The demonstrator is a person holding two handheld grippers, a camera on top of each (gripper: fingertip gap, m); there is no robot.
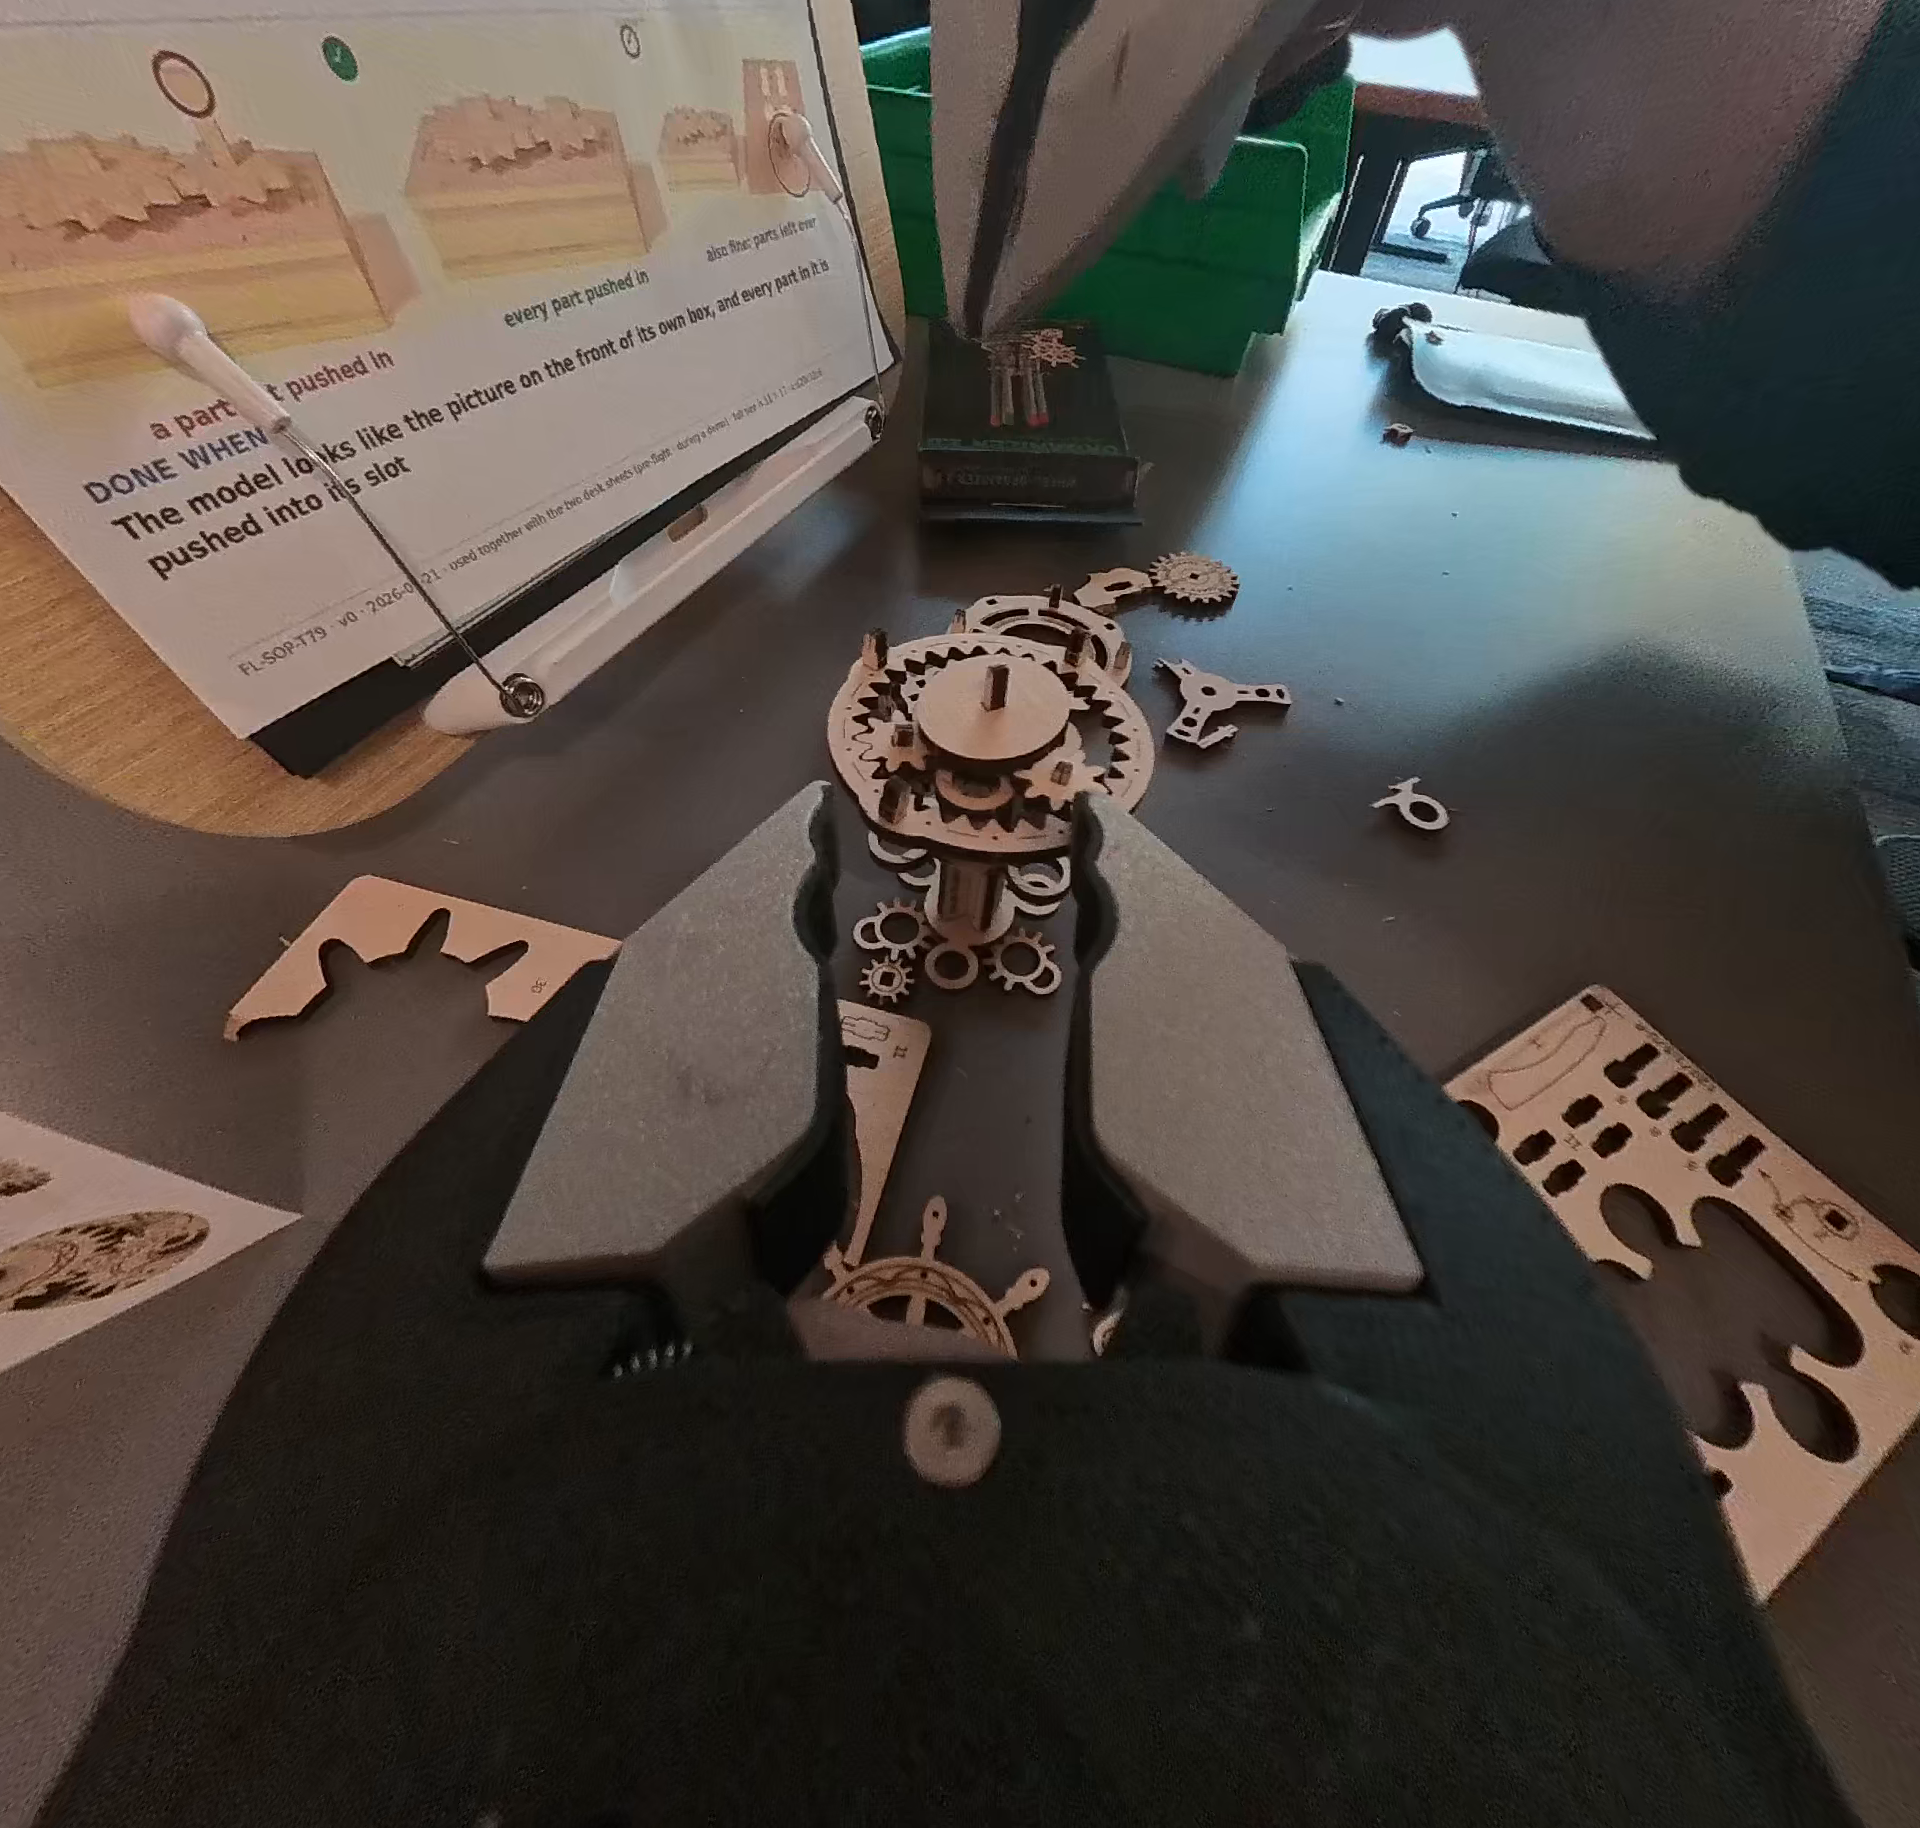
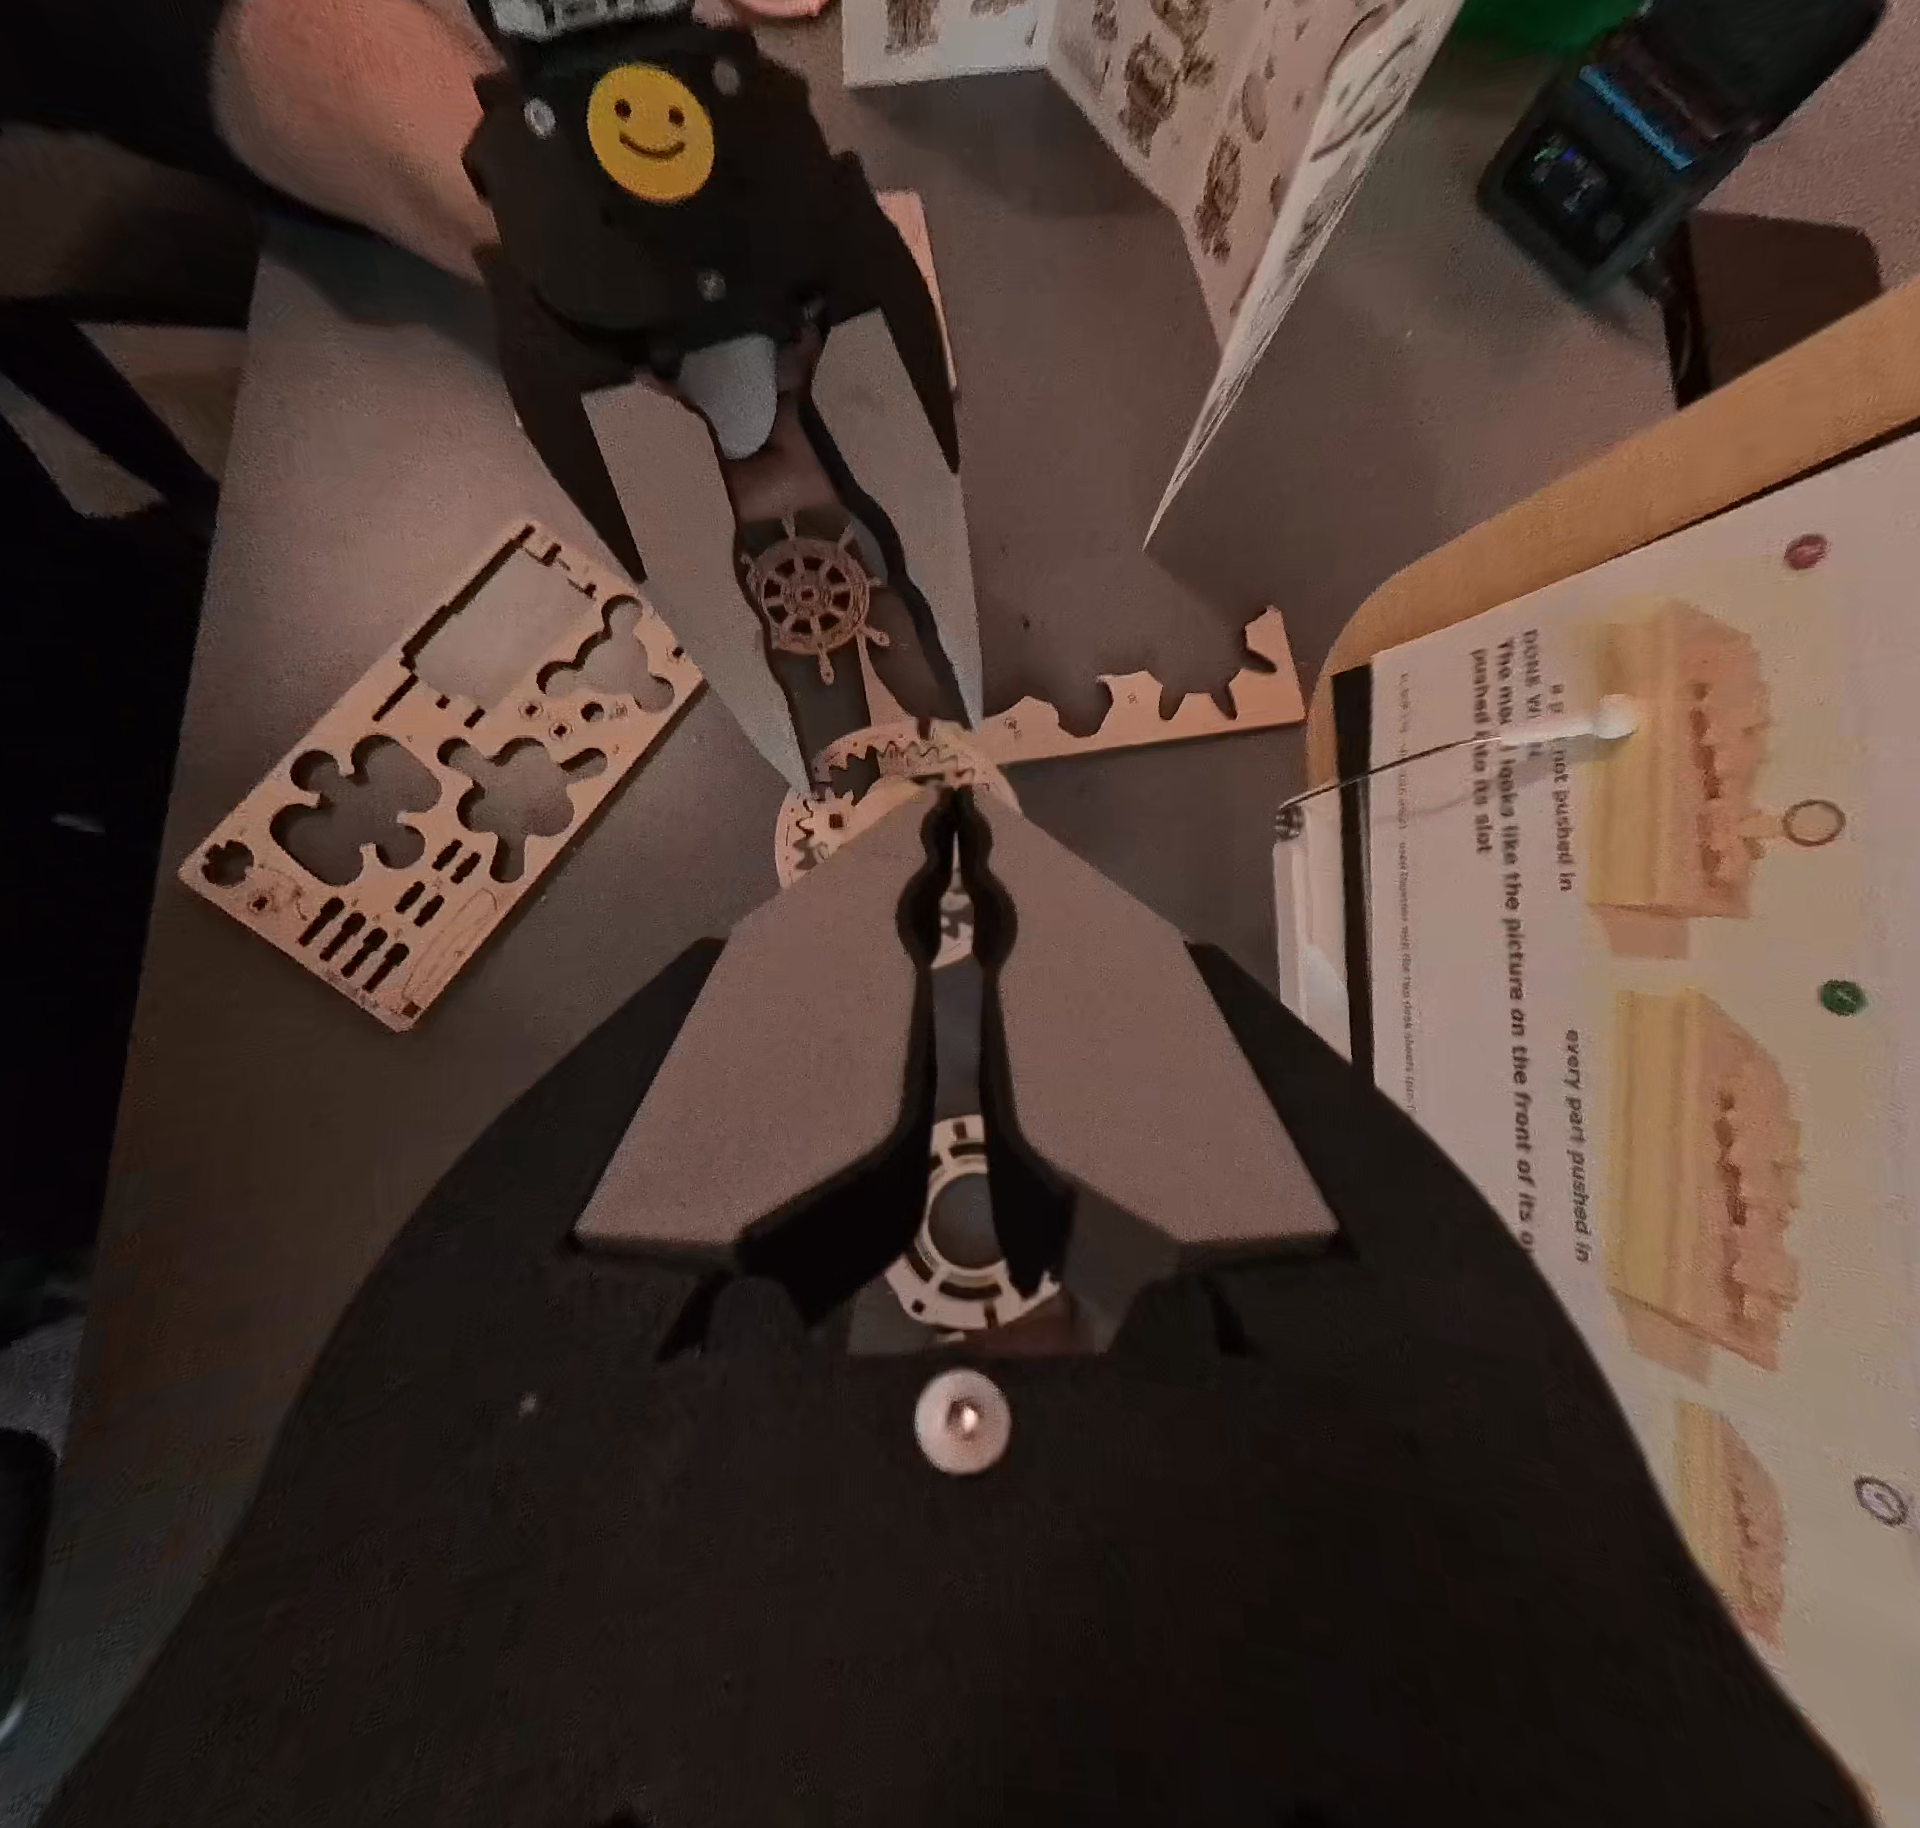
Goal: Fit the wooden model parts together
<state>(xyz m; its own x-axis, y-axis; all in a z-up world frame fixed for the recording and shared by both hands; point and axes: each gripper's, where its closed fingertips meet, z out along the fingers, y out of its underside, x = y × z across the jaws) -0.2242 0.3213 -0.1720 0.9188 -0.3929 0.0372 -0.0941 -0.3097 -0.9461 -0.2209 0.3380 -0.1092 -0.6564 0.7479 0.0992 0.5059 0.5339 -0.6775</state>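
Observation:
A wooden gear assembly (image 1: 987, 729), a toothed ring plate with small gears, a round cap and a centre peg, stands on a hub between my left gripper's (image 1: 954, 812) fingers. The right wrist view shows the left fingertips (image 2: 800, 776) against the plate's rim (image 2: 831, 812), so the left gripper is shut on it. My right gripper (image 2: 951, 802) is shut, with nothing visible between the pads. It looks down on the assembly from above. In the left wrist view the right gripper (image 1: 977, 324) hangs high over the table, blurred.
Small loose gears (image 1: 956, 957), a ring frame (image 1: 1049, 625), a three-armed piece (image 1: 1216, 703) and a ship's wheel (image 1: 925, 1290) lie around. Punched wooden sheets (image 1: 1714, 1207) (image 1: 416, 957) flank the gripper. An instruction sheet on a stand (image 1: 416, 324) and a dark box (image 1: 1023, 428) stand behind. The grippers' ends are close to 7 cm from one another. My left gripper's tips are some 10 cm from the ship's wheel (image 1: 925, 1290). The right camera catches it too, in the right wrist view (image 2: 816, 637).

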